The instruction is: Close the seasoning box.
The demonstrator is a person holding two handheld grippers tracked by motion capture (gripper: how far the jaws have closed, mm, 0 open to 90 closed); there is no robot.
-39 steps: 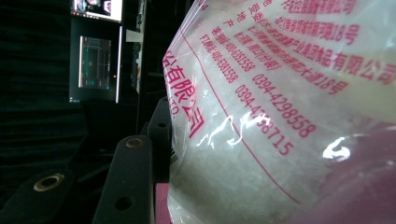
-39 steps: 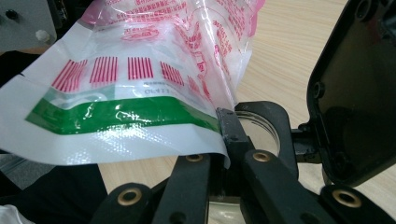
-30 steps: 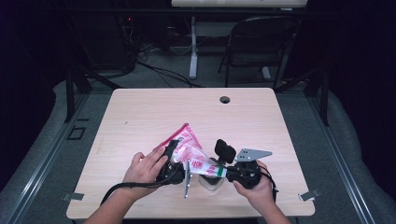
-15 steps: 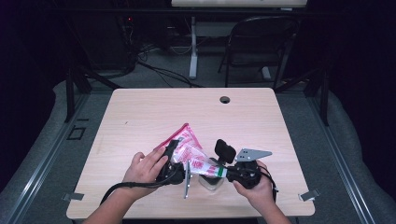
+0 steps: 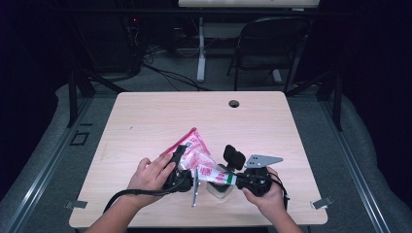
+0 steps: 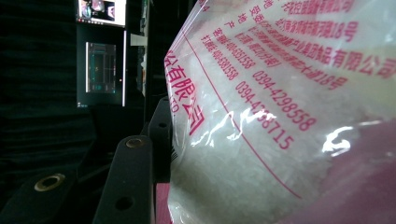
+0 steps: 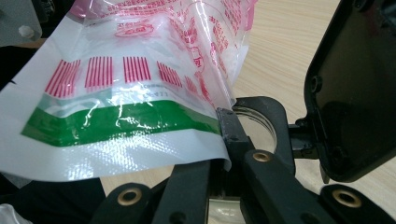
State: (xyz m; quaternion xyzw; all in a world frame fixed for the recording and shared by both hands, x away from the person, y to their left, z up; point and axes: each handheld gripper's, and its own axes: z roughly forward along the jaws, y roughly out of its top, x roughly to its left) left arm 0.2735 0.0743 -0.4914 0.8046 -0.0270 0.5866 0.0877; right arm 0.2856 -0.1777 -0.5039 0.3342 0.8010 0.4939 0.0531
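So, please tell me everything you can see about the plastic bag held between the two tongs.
The plastic bag is clear, glossy film printed with red Chinese text, phone numbers and red stripes, with a green band and a white edge at one end. It holds white grainy material. It lies tilted near the front edge of the table, its red-edged corner pointing away from the person. The left tongs grip its side, and the right tongs pinch the white edge, above a clear jar.

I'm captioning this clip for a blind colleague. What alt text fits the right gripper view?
A clear plastic bag printed in red with a green band fills the upper left, its white bottom edge pinched in the right claw. Behind lie the pale wooden table and a black hinged lid at right.
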